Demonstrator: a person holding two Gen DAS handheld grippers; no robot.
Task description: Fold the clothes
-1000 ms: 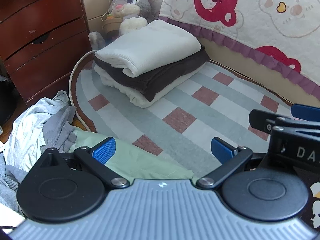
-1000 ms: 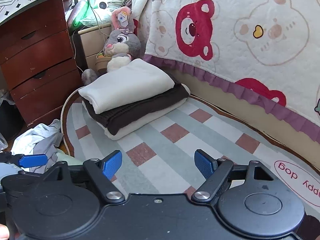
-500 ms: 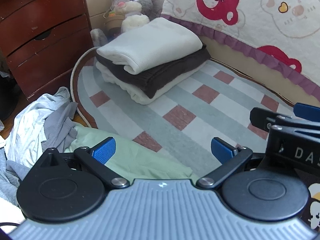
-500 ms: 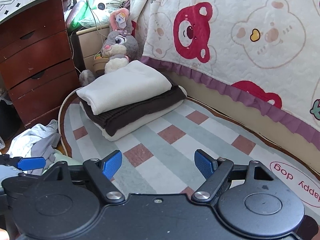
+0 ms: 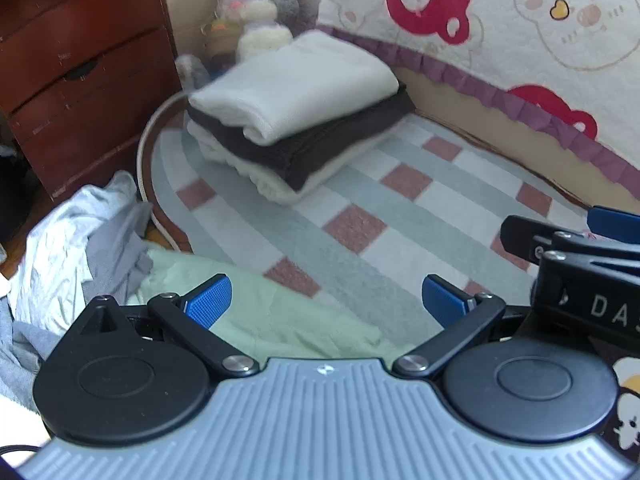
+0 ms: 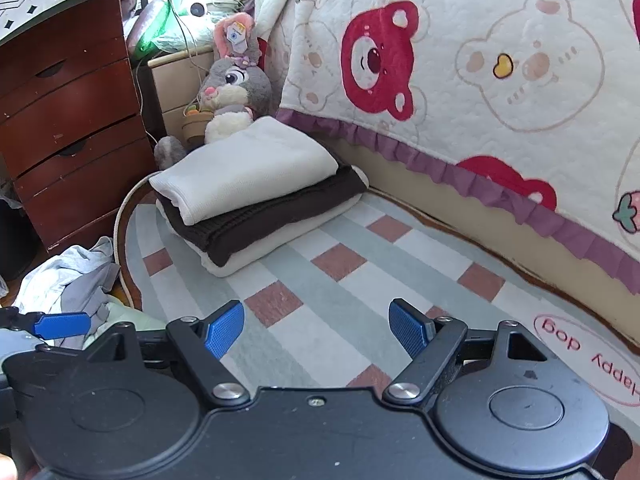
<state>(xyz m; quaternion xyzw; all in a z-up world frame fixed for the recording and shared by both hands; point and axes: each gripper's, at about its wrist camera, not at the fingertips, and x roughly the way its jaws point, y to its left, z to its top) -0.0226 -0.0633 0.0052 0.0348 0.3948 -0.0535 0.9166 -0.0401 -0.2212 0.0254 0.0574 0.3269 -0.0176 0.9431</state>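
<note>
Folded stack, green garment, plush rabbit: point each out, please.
folded stack [image 6: 256, 200], right wrist view, on the dark middle layer.
green garment [image 5: 280, 320], left wrist view, on its flat middle.
plush rabbit [image 6: 234, 84], right wrist view, on its face.

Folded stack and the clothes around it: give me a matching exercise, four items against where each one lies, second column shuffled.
Items:
1. white garment
2. dark brown garment
3. light green garment
4. grey clothes heap

Places:
A. middle layer of the folded stack
B. unfolded, just ahead of the left gripper
C. top of the folded stack
D. crumpled by the rug edge, near the wooden drawers

Pairs: 1-C, 2-A, 3-B, 4-D
</note>
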